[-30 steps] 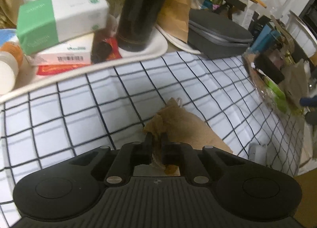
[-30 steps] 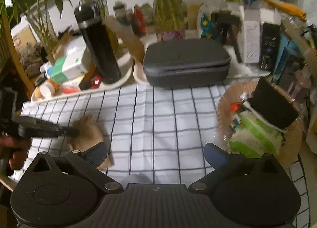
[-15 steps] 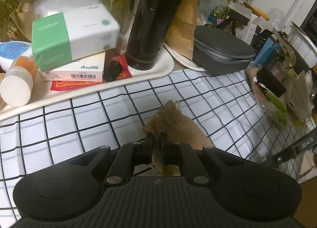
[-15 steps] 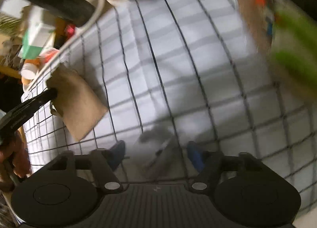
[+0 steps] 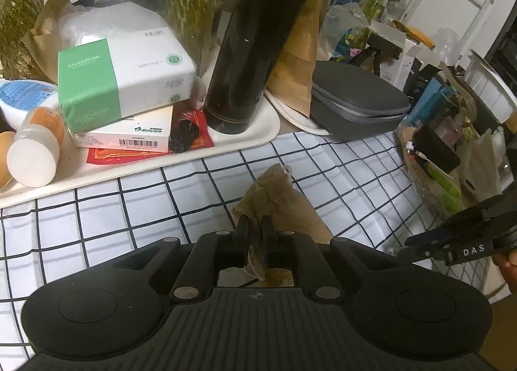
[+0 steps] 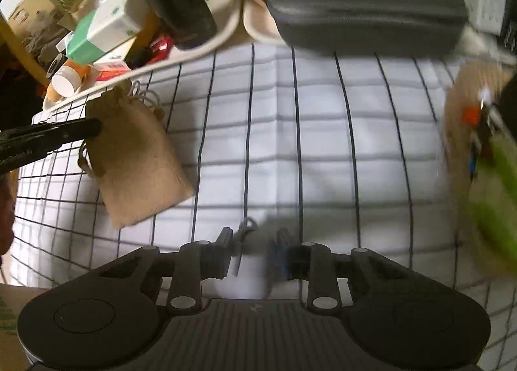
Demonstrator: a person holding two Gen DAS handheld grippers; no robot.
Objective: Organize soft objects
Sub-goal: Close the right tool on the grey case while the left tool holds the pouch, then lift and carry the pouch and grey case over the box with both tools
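Observation:
A brown burlap drawstring pouch (image 5: 290, 209) lies on the checked cloth (image 5: 129, 209), and my left gripper (image 5: 255, 225) is shut on its near edge. From the right wrist the same pouch (image 6: 139, 164) shows with the left gripper (image 6: 93, 128) clamped at its upper left side. My right gripper (image 6: 253, 242) points steeply down at the cloth to the right of the pouch. Its jaws are closing around a small pale, blurred thing with a thin loop (image 6: 245, 232). I cannot tell whether the pads touch it. The right gripper (image 5: 416, 243) also juts in from the right edge of the left wrist view.
A white tray (image 5: 258, 135) behind the cloth carries stacked boxes (image 5: 122, 80), a tall black flask (image 5: 255, 48) and bottles. A grey zip case (image 5: 355, 103) sits right of it. A wicker basket (image 6: 458, 132) of odds and ends stands at the cloth's right edge.
My right gripper has dropped toward the cloth and tipped downward, and its jaws have narrowed around the small pale thing. The left gripper keeps its hold on the pouch.

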